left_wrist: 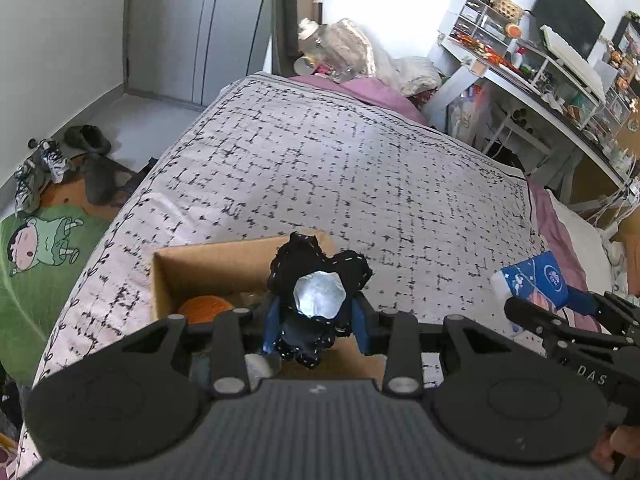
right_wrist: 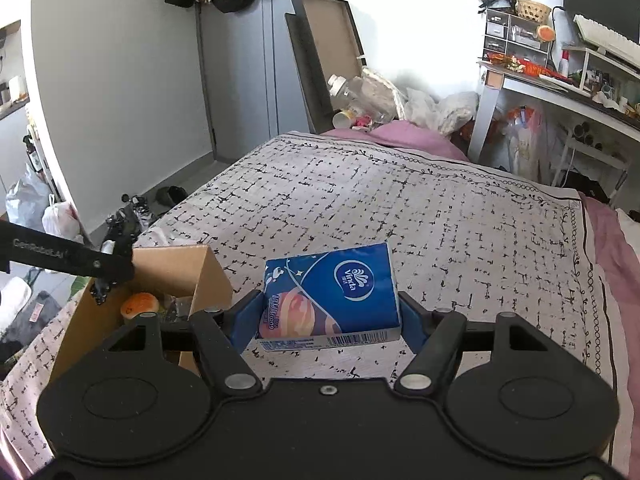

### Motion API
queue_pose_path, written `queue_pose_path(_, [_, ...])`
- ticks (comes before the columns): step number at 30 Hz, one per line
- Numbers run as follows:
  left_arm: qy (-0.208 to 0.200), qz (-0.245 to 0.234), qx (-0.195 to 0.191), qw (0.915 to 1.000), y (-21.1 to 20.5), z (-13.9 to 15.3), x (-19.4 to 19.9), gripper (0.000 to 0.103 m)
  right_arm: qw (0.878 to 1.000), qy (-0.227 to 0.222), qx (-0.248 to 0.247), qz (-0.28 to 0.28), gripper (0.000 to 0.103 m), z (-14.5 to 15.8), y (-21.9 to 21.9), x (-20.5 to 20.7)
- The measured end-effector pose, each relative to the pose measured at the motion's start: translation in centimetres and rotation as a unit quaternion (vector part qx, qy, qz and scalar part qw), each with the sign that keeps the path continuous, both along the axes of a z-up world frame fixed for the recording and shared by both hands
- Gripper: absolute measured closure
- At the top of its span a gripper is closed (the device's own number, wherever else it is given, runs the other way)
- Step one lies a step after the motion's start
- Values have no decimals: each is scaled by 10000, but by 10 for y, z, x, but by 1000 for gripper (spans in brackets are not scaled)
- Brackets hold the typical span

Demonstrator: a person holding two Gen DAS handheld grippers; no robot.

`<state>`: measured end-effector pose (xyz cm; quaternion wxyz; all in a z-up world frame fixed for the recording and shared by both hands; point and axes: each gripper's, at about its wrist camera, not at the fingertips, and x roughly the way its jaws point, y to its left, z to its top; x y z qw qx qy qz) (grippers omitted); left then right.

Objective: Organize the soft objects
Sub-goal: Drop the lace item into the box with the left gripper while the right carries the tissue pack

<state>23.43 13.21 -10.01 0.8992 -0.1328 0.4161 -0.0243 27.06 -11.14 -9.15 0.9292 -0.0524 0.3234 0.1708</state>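
My left gripper [left_wrist: 316,326] is shut on a black soft toy [left_wrist: 316,280] with white stitching and a silvery patch, held above the open cardboard box [left_wrist: 160,280] on the bed. An orange soft ball [left_wrist: 204,307] lies inside the box and also shows in the right wrist view [right_wrist: 140,304]. My right gripper [right_wrist: 330,316] is shut on a blue Vinda tissue pack [right_wrist: 336,296], just right of the box [right_wrist: 208,276]. The pack also shows in the left wrist view [left_wrist: 536,278].
The bed carries a grey patterned cover [left_wrist: 340,160] over a pink sheet [right_wrist: 608,232]. Bottles and bags [left_wrist: 336,52] are piled at the far end. A cluttered white desk [left_wrist: 552,92] stands at the right. Shoes [left_wrist: 44,168] and a green rug [left_wrist: 44,248] lie on the floor to the left.
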Motion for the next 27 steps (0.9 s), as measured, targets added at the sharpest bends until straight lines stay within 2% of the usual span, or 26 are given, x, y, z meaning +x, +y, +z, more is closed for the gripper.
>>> queue_pose_path(16, [346,151,-113,9992,25,-37,-6,64,9984,89,-48,556,35,-8,45,6])
queue_pose_path(22, [379,63,-340,9987,25,-42,-6,64,9975,158,-48,694,34,-10,61,4])
queue_pose_path(25, [305,-35,-553,9980,23,-43,-6,56,9972,177,-74,726,34,-11,65,2])
queue_pose_path(27, [234,-86,-646,9976,22,-42,-7,44,9971,188,-73,735,34,-10,67,1])
